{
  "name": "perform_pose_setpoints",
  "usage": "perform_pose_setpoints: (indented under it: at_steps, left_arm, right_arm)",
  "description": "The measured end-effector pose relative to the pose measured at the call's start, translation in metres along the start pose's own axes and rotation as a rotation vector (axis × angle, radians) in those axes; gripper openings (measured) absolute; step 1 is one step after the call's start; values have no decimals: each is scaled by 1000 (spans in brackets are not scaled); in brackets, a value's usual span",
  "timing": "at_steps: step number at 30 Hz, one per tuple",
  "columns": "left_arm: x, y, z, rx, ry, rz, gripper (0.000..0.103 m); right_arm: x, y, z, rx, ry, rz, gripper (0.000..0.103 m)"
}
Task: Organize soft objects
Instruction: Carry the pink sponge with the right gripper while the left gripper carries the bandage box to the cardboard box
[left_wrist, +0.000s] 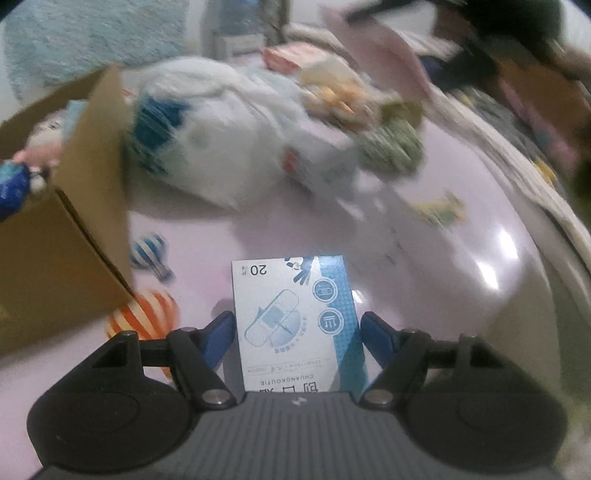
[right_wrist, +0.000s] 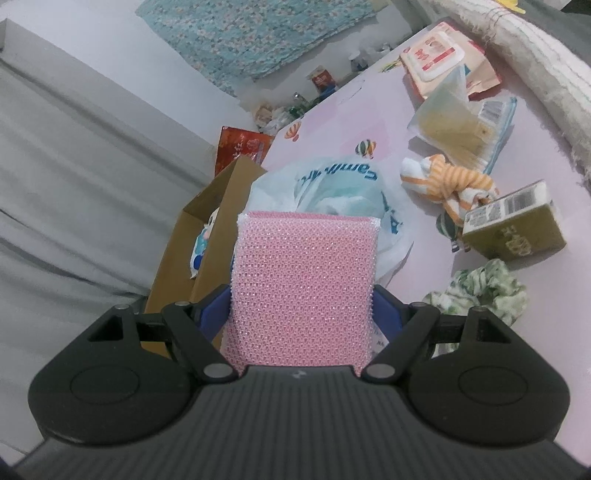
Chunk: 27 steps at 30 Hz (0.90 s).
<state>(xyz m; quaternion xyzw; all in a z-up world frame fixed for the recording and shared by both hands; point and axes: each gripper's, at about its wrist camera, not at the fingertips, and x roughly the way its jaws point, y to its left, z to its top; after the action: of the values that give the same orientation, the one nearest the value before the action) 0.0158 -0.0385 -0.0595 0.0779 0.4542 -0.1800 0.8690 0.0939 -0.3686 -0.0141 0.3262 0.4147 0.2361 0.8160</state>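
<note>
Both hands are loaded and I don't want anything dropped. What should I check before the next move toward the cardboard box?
1. Right hand-held gripper clamps the pink mesh sponge: ok, pads press both sides.
2. Left hand-held gripper grips the flat blue-and-white plaster box: cannot tell, pads sit at its edges.
3. Brown cardboard box open: ok, flap up.
4. Room inside it: cannot tell, soft toys lie inside.
5. White plastic bag clear of the box: not ok, it lies right beside the flap.
</note>
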Motion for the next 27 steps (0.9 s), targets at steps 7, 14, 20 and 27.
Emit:
perform_pose_setpoints:
  at_steps: [7, 14, 20, 27]
  left_arm:
    - [26, 36, 26, -124, -29, 72, 76]
    - [17, 32, 23, -139, 19, 16, 94]
    - [30, 36, 19, -161, 59, 49, 77]
    - [-9, 47, 20, -221, -25, -26, 76]
  right_arm:
    - [15, 0, -22, -8, 49, 2, 80]
    - [34, -4, -44, -20, 114, -4, 80]
    - [36, -1, -52, -19, 119, 18, 80]
    - [19, 14, -48, -40, 82, 61, 80]
